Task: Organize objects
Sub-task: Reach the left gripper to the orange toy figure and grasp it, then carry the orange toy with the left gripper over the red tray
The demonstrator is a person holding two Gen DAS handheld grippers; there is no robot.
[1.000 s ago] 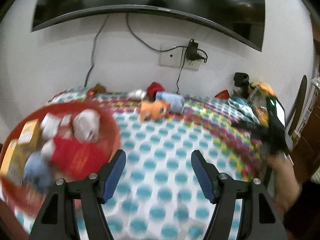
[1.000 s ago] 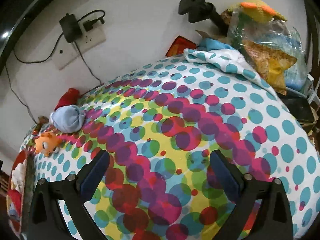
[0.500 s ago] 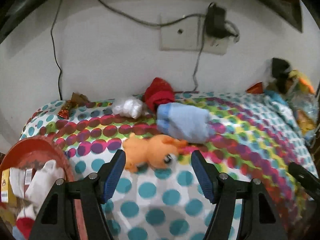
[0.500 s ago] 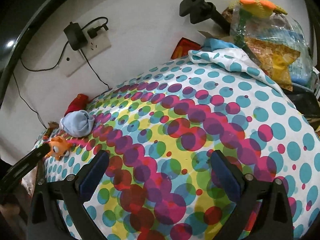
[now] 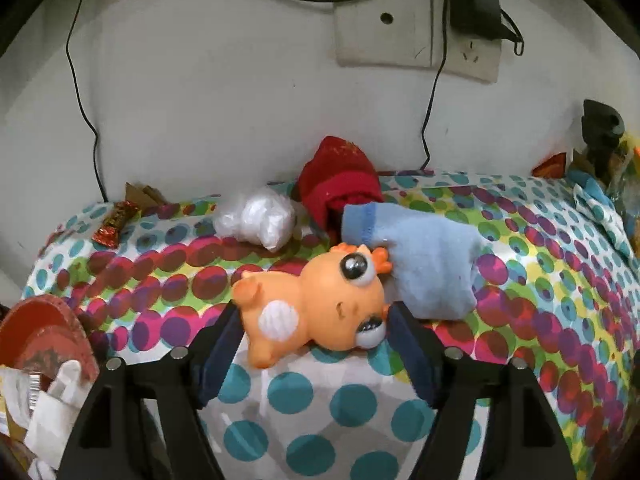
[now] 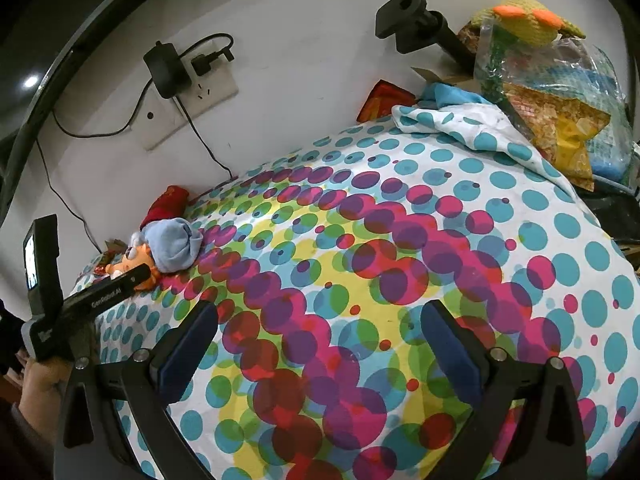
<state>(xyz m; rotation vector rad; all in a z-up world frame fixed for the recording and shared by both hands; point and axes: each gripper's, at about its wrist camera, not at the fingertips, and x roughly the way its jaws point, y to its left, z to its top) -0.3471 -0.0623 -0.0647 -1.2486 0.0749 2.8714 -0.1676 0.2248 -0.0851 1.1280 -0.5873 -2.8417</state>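
An orange big-eyed toy (image 5: 316,304) lies on its side on the dotted cloth, between the tips of my open left gripper (image 5: 314,320); the pads stand on either side of it, and I cannot tell whether they touch. Behind it lie a light blue sock (image 5: 424,260), a red sock (image 5: 340,176) and a crumpled white plastic bag (image 5: 260,220). The toy (image 6: 132,260) and blue sock (image 6: 176,244) also show far left in the right wrist view. My right gripper (image 6: 320,344) is open and empty over the cloth's middle.
A red basket (image 5: 40,332) with white items sits at the lower left. A candy wrapper (image 5: 114,224) lies by the wall. Cables hang from a wall socket (image 5: 384,28). A pile of bags and a knitted toy (image 6: 532,20) stands at the right end.
My left gripper has moved forward from beside the red basket to the orange toy, which now sits between its fingers. The right gripper has barely moved.
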